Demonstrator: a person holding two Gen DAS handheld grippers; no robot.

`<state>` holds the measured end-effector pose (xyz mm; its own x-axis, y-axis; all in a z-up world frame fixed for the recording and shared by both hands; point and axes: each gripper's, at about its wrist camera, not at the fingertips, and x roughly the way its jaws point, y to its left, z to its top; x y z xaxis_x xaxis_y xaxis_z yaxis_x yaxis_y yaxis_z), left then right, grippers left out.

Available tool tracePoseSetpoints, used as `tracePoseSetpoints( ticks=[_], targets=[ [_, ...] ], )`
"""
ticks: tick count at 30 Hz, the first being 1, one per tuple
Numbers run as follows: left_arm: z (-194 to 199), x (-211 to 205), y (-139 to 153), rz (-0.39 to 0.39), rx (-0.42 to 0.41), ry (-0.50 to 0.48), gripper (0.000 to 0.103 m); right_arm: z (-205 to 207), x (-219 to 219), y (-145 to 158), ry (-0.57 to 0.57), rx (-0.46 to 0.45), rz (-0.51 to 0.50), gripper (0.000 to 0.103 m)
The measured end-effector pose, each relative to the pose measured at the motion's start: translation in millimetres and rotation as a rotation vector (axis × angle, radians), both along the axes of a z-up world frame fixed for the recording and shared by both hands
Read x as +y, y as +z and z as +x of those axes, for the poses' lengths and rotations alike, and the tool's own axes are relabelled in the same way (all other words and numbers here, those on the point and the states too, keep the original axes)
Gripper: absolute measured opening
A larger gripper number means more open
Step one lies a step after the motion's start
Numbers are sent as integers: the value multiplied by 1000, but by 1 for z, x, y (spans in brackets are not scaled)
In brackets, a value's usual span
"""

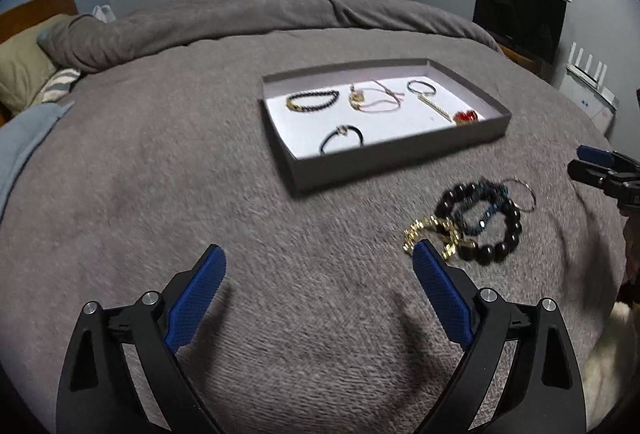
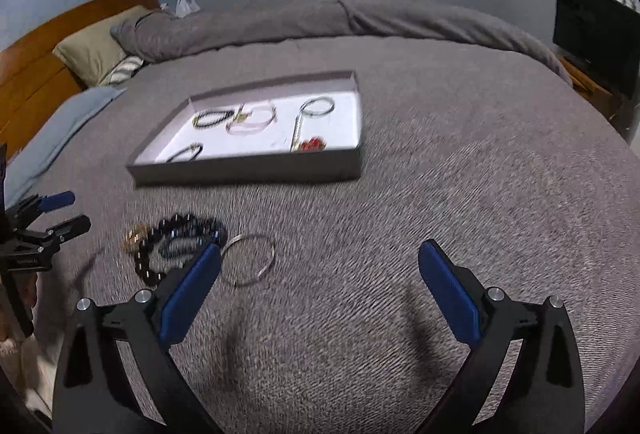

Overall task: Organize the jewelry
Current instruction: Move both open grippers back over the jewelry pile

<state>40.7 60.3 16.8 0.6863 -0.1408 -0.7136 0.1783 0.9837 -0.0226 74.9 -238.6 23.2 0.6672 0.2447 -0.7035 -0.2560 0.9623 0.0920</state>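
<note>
Grey bed blanket (image 1: 200, 193): fuzzy, matt fleece-like cloth. Shallow grey box tray (image 1: 396, 153): matt cardboard, smooth white paper lining. Big black bead bracelet (image 1: 502, 230): glossy, polished. Gold chain (image 1: 424, 230): shiny metal. Thin silver bangle (image 2: 250, 260): bright smooth metal. Left claw (image 1: 318, 260) pads (image 1: 196, 298): blue textured rubbery plastic; arms black matt plastic, silver metal bolts. Brown headboard (image 2: 36, 73): smooth wood.
</note>
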Motion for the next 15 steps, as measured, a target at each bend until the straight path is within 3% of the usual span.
tracePoseSetpoints(
  ticks=[7, 15],
  targets=[
    [-8, -17, -11, -2, 12, -45, 94, -7, 12, -10, 51, 3, -43, 98],
    [-2, -41, -19, -4, 14, -112, 92, -9, 9, -15, 52, 20, -25, 98]
  ],
)
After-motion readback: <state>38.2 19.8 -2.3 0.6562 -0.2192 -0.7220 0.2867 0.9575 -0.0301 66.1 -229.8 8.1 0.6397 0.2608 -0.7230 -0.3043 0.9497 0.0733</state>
